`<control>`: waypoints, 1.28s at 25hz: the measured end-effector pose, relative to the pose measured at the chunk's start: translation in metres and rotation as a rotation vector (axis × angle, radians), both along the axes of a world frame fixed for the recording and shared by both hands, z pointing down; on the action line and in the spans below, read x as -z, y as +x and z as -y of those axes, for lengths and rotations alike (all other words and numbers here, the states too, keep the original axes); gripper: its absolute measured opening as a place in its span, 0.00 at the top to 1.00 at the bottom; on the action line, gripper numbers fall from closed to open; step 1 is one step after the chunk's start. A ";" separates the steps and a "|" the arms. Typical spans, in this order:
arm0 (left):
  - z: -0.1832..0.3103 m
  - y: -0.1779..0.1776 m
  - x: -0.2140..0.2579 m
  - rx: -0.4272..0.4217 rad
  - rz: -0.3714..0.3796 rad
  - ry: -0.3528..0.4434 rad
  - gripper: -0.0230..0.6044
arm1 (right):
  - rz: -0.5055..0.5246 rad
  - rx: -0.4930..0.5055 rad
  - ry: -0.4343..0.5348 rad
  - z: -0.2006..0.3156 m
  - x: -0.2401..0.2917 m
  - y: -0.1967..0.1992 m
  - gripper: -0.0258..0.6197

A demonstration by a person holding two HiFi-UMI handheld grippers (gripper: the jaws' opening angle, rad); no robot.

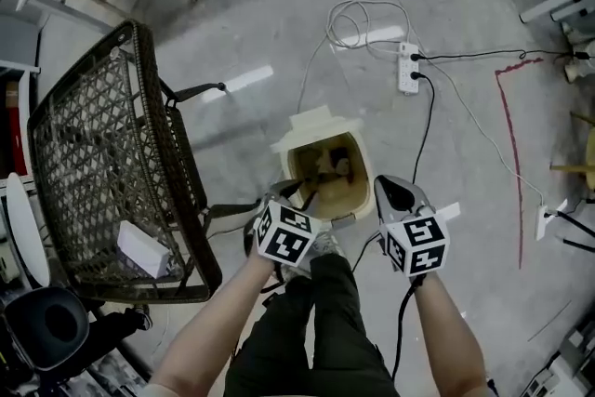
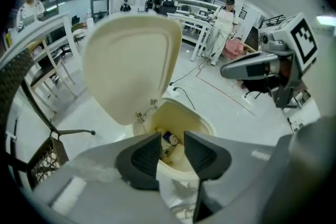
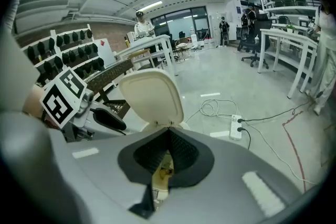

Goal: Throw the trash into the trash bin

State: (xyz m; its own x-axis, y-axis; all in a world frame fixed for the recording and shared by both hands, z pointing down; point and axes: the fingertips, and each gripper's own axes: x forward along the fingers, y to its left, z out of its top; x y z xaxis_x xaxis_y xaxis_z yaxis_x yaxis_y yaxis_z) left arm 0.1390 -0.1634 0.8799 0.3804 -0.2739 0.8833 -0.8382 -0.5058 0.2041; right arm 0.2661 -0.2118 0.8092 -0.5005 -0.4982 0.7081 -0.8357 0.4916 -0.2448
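Lid [image 2: 131,60] of the trash bin [image 1: 353,192] could get knocked shut by the left claw [image 2: 172,140], parted and empty, or the shut right claw [image 3: 168,136].

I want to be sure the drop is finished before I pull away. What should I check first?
1. Lid up: ok.
2. Trash inside trash bin: ok.
3. Left gripper open, nothing between its jaws: ok.
4. Right gripper shut, empty: ok.
5. White box on chair is trash too: cannot tell.
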 end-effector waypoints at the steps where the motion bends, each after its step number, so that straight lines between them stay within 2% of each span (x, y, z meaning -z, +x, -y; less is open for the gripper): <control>1: 0.001 -0.003 0.015 0.003 -0.005 0.016 0.73 | -0.002 0.009 0.008 0.000 0.013 -0.003 0.96; 9: 0.019 -0.042 0.144 0.064 -0.024 0.170 0.77 | 0.011 0.102 0.135 0.014 0.138 -0.032 0.96; 16: 0.022 -0.087 0.281 0.097 -0.063 0.331 0.81 | 0.060 0.167 0.269 0.016 0.264 -0.060 0.96; 20: 0.026 -0.124 0.361 0.200 -0.068 0.459 0.82 | 0.099 0.229 0.360 0.023 0.331 -0.086 0.96; 22: 0.021 -0.141 0.401 0.249 -0.061 0.517 0.86 | 0.118 0.266 0.403 0.021 0.366 -0.099 0.96; 28: -0.013 -0.186 0.505 0.360 -0.019 0.692 0.93 | 0.146 0.397 0.552 0.002 0.456 -0.145 0.96; 32: -0.046 -0.209 0.570 0.417 0.022 0.821 0.94 | 0.179 0.491 0.609 -0.019 0.505 -0.181 0.96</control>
State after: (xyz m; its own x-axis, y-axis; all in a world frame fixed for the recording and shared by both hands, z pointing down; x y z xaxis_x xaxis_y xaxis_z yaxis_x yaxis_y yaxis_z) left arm -0.0702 -0.1173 0.3102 0.0953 -0.9292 0.3570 -0.9846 -0.1408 -0.1035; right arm 0.0851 -0.1926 0.3043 -0.8431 -0.4644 0.2711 -0.4625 0.8834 0.0751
